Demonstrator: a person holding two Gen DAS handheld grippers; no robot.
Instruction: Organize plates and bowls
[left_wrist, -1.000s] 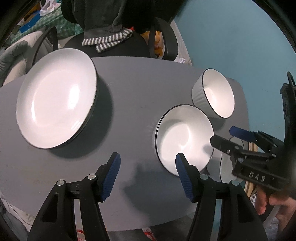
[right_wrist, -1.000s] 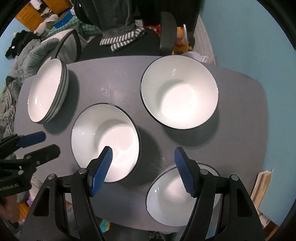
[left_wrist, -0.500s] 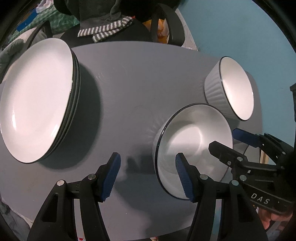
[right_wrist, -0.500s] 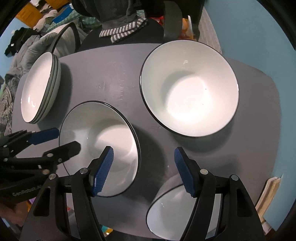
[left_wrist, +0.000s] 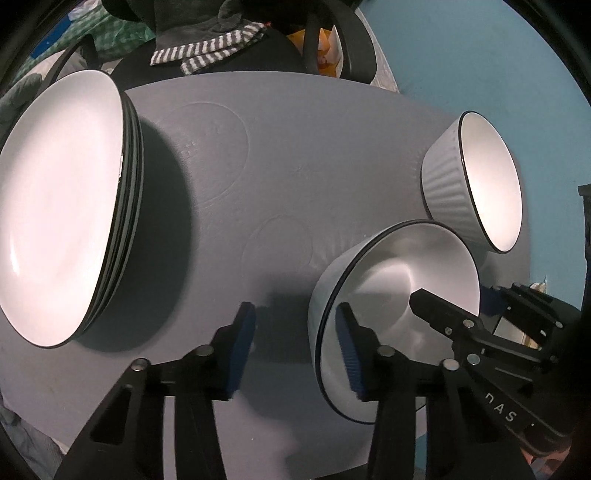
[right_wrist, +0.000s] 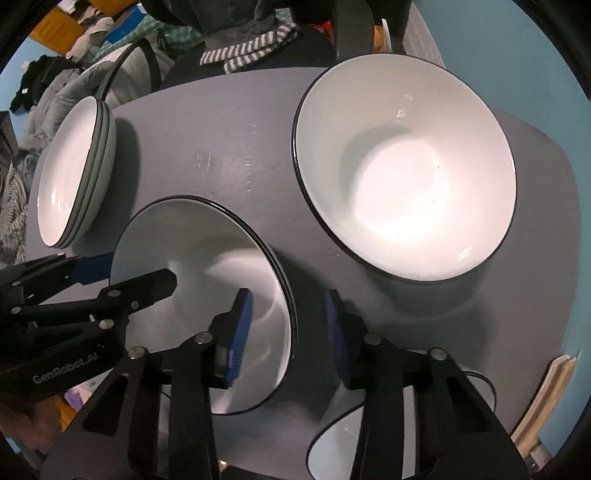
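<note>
Bowl (left_wrist: 388, 295) on counter (left_wrist: 277, 166), rim straddled on opposite sides | left tongs (left_wrist: 295, 343) and right tongs (right_wrist: 288, 332) just narrowed, pads not seen pressing its wall.

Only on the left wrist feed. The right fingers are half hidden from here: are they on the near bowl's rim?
Observer: The right gripper straddles the near bowl at its rim, with one finger inside and one outside. Its jaws have just been closing, but a gap still shows beside each pad.
Operator: What's behind that gripper? It's blocked for me.
Observer: A third bowl sits at the near edge of the table, below the right fingers.
Operator: Ribbed bowl clean inside?
Observer: Mostly. The ribbed bowl has a few small specks on its inner wall.
</note>
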